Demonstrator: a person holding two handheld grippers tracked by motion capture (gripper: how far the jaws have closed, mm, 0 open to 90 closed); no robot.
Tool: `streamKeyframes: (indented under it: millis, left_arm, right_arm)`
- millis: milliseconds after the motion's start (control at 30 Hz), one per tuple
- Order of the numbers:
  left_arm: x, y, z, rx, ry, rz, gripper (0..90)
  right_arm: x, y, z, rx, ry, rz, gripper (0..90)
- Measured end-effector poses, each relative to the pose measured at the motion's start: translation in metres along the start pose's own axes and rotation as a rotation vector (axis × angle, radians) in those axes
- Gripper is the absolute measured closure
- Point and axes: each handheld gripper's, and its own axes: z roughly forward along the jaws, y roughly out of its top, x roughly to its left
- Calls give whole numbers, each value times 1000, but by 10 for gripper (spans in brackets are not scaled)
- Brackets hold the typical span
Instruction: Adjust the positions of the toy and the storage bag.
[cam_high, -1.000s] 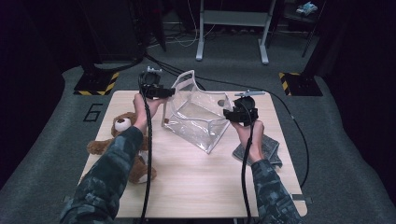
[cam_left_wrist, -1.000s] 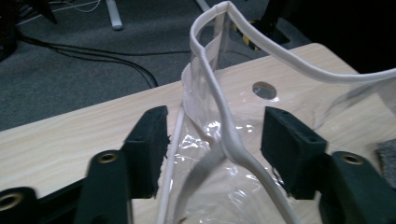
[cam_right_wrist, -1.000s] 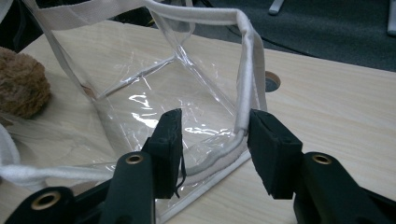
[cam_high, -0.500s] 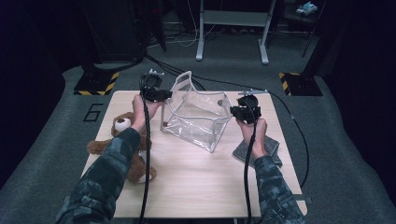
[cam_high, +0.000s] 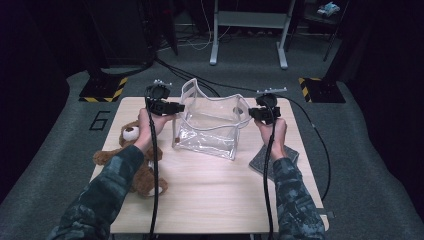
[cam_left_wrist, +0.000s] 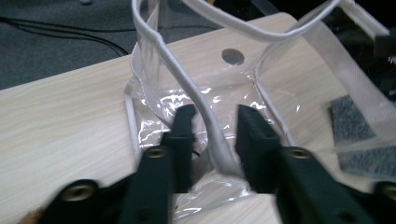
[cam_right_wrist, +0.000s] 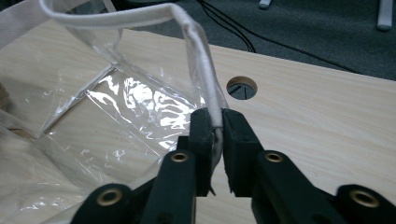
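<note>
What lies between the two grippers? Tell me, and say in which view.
In the high view, the clear plastic bag stands open between the left gripper and the right gripper; each sits at one of its side rims.

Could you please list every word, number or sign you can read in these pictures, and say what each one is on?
"6": a dark numeral on the grey floor, left of the table.
Yellow-and-black hazard stripes, no words, on two floor plates.
The clear bag and the teddy bear show no lettering.

Dark room; grey carpet floor (cam_high: 360, 165); white metal stand (cam_high: 247, 30) behind; hazard-striped bases (cam_high: 102, 90); cables (cam_high: 200, 42).
</note>
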Motion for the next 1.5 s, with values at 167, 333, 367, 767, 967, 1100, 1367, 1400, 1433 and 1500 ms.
streamKeyframes:
  millis: [167, 333, 367, 767, 967, 1100, 1367, 1400, 1433, 1500]
  left_arm:
    - [9, 17, 4, -54, 6, -49, 401]
    - [20, 28, 17, -8, 23, -52, 392]
    - [22, 29, 20, 3, 25, -49, 413]
    - [28, 23, 24, 85, 40, -9, 818]
    - [26, 16, 12, 109, 18, -47, 816]
    - [20, 13, 7, 127, -18, -59, 805]
    - [26, 21, 18, 99, 29, -46, 467]
    - [29, 21, 22, 90, 24, -44, 442]
    - [29, 21, 22, 90, 24, -44, 430]
    - [35, 22, 27, 94, 28, -64, 452]
  right_arm:
    - [6, -5, -5, -9, 26, 21, 484]
    - [14, -8, -5, -1, 25, 20, 477]
    - [15, -8, -4, 2, 30, 23, 511]
    - [-2, -12, 0, 2, 26, 46, 868]
    - [-9, -10, 4, 18, -3, 61, 874]
    - [-15, -4, 5, 26, 3, 57, 874]
    - [-7, -3, 6, 46, 24, 62, 569]
    - [-6, -4, 5, 43, 29, 61, 551]
    - [-4, -5, 5, 39, 25, 68, 549]
    - [-3, -6, 6, 42, 30, 68, 556]
